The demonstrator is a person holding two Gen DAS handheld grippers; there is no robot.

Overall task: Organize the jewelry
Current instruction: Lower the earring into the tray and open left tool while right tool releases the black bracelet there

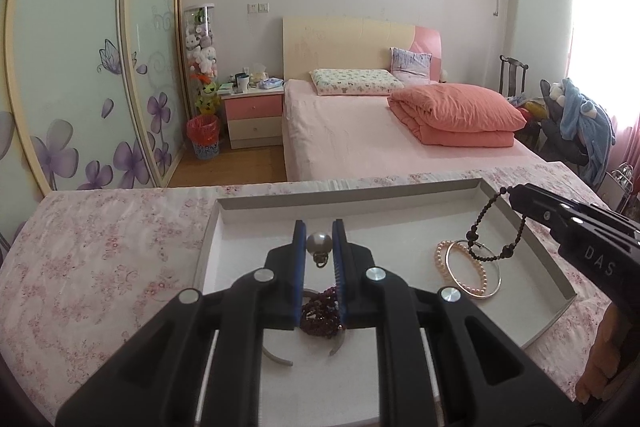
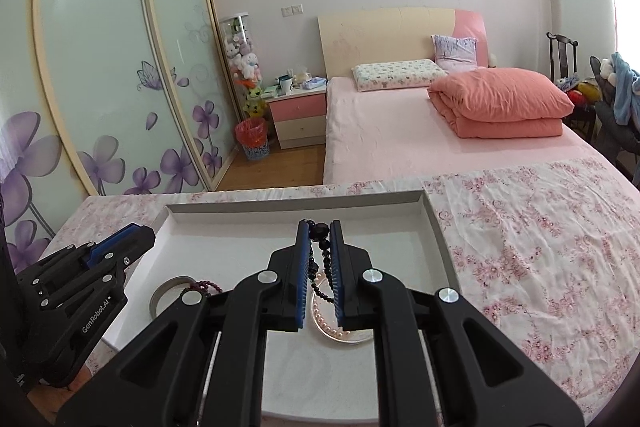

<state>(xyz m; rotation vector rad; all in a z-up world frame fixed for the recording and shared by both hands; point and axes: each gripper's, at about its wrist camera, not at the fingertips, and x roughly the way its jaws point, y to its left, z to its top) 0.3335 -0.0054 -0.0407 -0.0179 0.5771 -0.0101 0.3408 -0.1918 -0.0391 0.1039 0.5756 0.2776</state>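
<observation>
A shallow white tray (image 1: 208,239) with grey walls sits on a table covered by a pink floral cloth (image 1: 100,247), and jewelry is being gathered into it. Inside the tray, toward its right side, a pale pink pearl bracelet (image 1: 480,273) lies touching a thin silver bangle (image 1: 496,283); nearer the camera a heap of dark red beads (image 1: 320,319) rests beside a grey open cuff (image 1: 276,357). The left gripper (image 1: 319,241) is nearly closed, its blue-lined jaws pinching a round grey pearl-like bead (image 1: 319,242) with a small metal loop hanging beneath it, held above the tray's middle. The right gripper (image 2: 319,235) is also nearly closed, clamping a strand of small black beads (image 2: 320,259) that dangles in a loop over the pearl bracelet and bangle; in the left view the strand (image 1: 496,227) hangs clear of the tray floor. The step in hand appears to be carrying both pieces over the tray for placing. The next move likely calls for lowering each piece to a bare patch of the tray floor, then parting the jaws gently so the round bead does not roll and the black strand does not tangle with the pearls. Beyond the table are a pink bed (image 1: 360,131), a folded coral quilt (image 1: 460,115) and a wardrobe (image 1: 80,67) with purple flower doors.
</observation>
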